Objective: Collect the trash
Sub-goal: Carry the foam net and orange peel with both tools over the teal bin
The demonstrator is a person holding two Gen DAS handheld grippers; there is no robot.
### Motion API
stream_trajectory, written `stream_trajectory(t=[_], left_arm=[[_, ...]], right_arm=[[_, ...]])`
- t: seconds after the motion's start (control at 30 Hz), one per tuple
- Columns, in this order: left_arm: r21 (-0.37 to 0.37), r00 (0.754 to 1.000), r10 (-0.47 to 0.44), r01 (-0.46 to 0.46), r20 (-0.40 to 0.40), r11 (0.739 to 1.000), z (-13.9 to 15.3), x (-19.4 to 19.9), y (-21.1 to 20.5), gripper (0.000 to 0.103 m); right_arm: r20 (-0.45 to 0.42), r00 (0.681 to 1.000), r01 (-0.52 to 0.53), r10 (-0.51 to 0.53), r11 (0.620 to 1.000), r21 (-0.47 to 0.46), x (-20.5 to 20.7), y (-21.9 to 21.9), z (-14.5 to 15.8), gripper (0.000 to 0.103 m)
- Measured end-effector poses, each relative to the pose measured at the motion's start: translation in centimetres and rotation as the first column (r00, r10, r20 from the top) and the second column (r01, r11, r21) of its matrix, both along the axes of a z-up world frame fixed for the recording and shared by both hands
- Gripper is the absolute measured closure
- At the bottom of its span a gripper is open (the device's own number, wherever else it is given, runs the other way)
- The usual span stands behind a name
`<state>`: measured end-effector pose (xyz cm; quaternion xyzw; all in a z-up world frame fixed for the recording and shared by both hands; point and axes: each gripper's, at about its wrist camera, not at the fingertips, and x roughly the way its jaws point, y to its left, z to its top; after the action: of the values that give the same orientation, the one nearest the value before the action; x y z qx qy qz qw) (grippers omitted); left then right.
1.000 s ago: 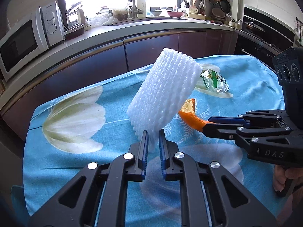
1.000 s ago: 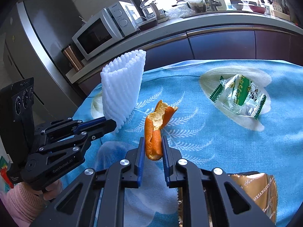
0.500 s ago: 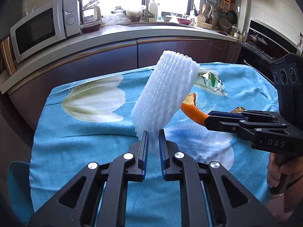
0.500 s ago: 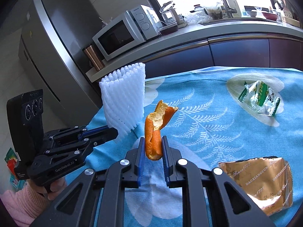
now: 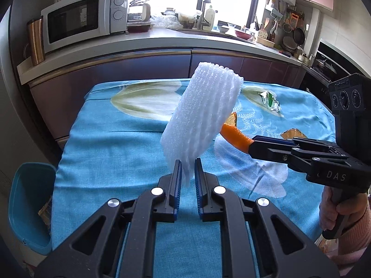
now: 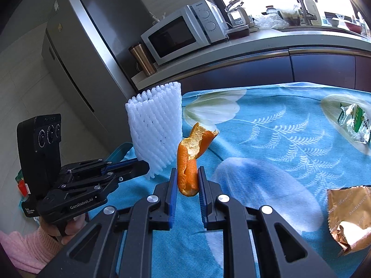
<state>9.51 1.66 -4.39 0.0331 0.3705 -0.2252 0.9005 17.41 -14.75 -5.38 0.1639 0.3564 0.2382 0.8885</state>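
We hold the white foam net (image 5: 201, 118) by its lower edge, clamped between our left gripper (image 5: 186, 171) fingers. Our right gripper (image 6: 187, 180) fingers pinch the orange peel (image 6: 189, 159) upright above the desk (image 6: 266, 134).

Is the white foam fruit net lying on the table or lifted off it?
Lifted. The foam net is pinched at its lower edge by the left gripper, standing tilted above the blue tablecloth.
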Motion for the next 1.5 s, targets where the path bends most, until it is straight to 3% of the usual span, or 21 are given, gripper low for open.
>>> stream_trajectory(t=[0.67,1.5], left_arm=[[-0.056,0.992,0.127,-0.127,0.011,0.990,1.0,-2.9,7.1,0.091],[-0.069,0.957,0.289,-0.287,0.021,0.955,1.4,-4.4,15.5,0.091]], right_arm=[[0.015,0.992,-0.127,0.127,0.992,0.003,-0.4,6.6,0.8,0.087],[0.023,0.957,-0.289,0.289,0.957,-0.001,1.4,14.6,1.7,0.087]])
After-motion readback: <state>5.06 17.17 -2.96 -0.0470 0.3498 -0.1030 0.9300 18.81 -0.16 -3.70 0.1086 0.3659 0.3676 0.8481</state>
